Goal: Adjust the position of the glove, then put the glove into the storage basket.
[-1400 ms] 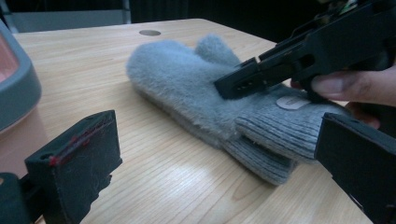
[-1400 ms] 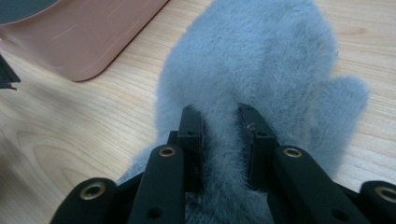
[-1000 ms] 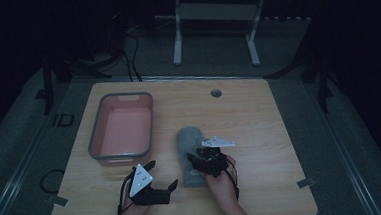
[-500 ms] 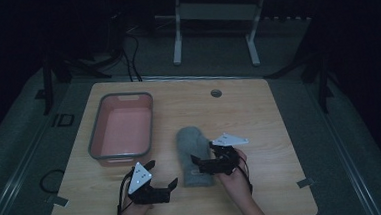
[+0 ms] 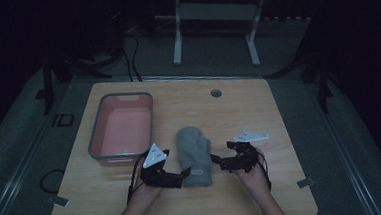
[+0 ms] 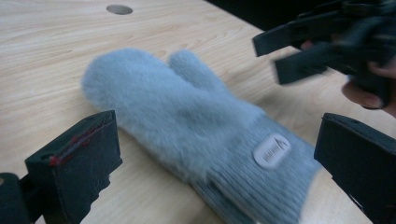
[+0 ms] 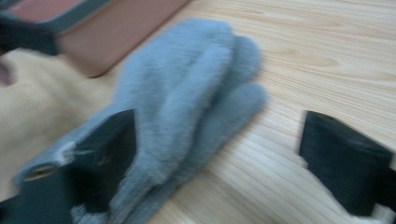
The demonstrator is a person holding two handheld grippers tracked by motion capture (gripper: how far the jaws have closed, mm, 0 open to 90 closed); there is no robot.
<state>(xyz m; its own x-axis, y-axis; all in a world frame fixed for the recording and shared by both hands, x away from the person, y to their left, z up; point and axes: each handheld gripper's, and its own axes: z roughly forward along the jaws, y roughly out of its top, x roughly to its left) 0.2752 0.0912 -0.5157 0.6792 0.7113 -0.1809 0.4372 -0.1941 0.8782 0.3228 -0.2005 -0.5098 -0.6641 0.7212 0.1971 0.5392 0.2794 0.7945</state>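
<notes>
Lying flat on the near-middle of a pale wooden table [image 5: 258, 108], a grey mitten [image 5: 193, 155] sits between two hand-held grippers, fingertip end pointing far, knitted cuff near. The left gripper [image 5: 184, 173], at the mitten's near-left, has its jaws spread wide, the cuff lying in the gap between them without clear contact in the left gripper view. The right gripper [image 5: 216, 161], just right of the cuff, is likewise released, jaws parted; its own view shows one jaw over the mitten's edge and the other above bare wood, though the blur leaves it unclear whether either touches the fabric. A person's hands [image 5: 146, 194] enter from the near edge.

Left of the mitten stands a rectangular tub [image 5: 121, 126] with a grey rim and a pinkish inside, near but apart from it. Open tabletop stretches to the right and far side, where a small round hole [image 5: 215, 93] marks the board. Beyond the table, a dim grey floor and a white metal stand [image 5: 213, 28].

Fluffy pile covers the mitten's body and thumb [image 6: 191, 67]; the cuff is ribbed knit and bears a small pale oval patch [image 6: 272, 150]. Wood grain runs in fine straight lines.
</notes>
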